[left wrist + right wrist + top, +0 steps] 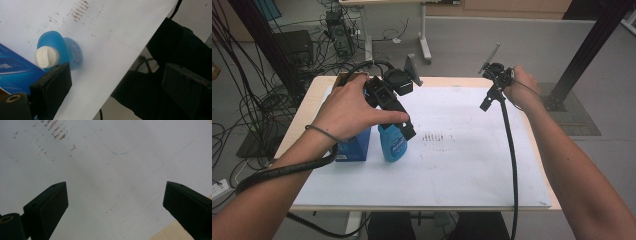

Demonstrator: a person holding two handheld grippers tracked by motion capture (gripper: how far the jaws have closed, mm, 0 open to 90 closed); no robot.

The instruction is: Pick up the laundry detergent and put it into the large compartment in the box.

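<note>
The blue bottle (392, 142) stands upright on the white sheet (462, 165) at the near-left part of the table (307, 107), touching or just beside the blue box (354, 148) on its left. Its white cap (46, 56) faces straight up, so the long axis is vertical.

The left gripper (404, 126) hangs directly above the bottle, jaws spread wide and holding nothing. In the left gripper view one jaw sits just beside the cap, on the box side, while the other jaw stands well apart over the near table edge. The bottle therefore lies below the gripper and off toward one jaw, not centred in the gap.

The right gripper (488, 102) is held above the far-right part of the sheet, well apart from the bottle, jaws likewise spread wide and empty, with bare sheet between them in the right gripper view.

Judgement: the left hand (347, 110) is by far the nearer and is the one placed for a grasp. The coming move appears to call for a sideways shift to centre the cap between the jaws, then a descent along the vertical axis. The box close alongside leaves little room for the jaw on that side
</note>
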